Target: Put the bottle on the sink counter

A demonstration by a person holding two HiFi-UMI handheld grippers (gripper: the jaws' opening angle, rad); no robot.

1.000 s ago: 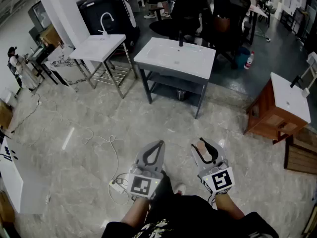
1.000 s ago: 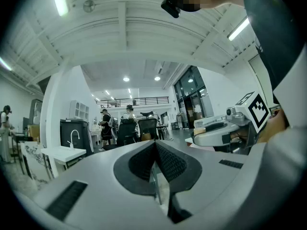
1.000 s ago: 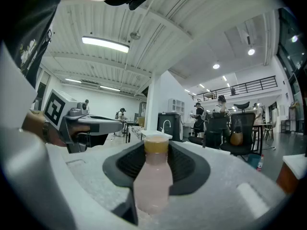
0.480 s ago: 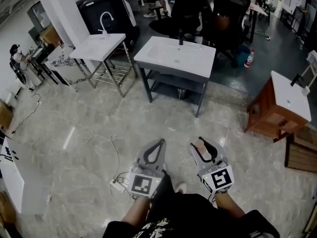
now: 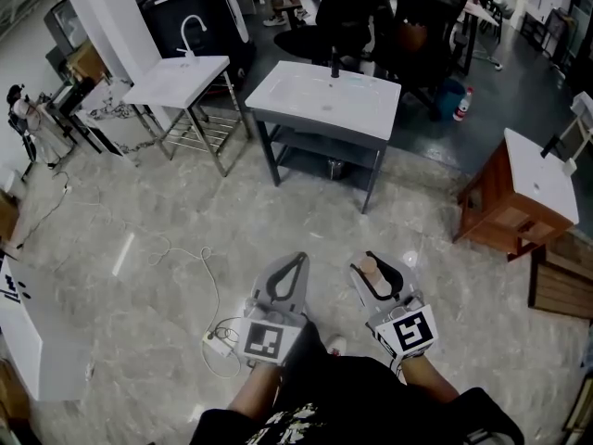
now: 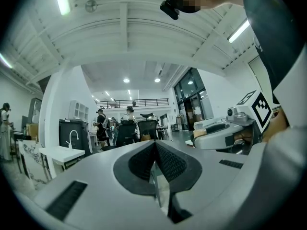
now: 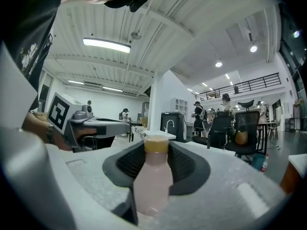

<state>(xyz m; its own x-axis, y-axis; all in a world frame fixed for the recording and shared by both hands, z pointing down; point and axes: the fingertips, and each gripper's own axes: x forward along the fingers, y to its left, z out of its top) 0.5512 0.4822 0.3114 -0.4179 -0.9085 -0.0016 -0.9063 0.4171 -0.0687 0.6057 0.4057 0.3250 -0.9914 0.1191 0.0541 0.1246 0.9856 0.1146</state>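
Observation:
A pale pink bottle (image 7: 152, 178) with a tan cap stands upright between the jaws of my right gripper (image 7: 154, 145), which is shut on it. In the head view the bottle (image 5: 372, 272) shows as a pinkish top inside the right gripper (image 5: 371, 260), low and right of centre. My left gripper (image 5: 296, 261) is beside it, shut with nothing in it; its jaws meet at the tip (image 6: 154, 143). The sink counter (image 5: 278, 95), a white basin top on a dark grey frame, stands across the marble floor, well ahead of both grippers.
A second white sink (image 5: 159, 83) with a curved tap stands on a wire frame at the left. A wooden cabinet (image 5: 491, 213) with a white top is at the right. A cable and power strip (image 5: 219, 342) lie on the floor by my left gripper. Office chairs (image 5: 422, 26) stand behind the sink.
The head view has shifted slightly, so the sinks sit a little higher in the picture. Both grippers keep their places and the bottle stays gripped.

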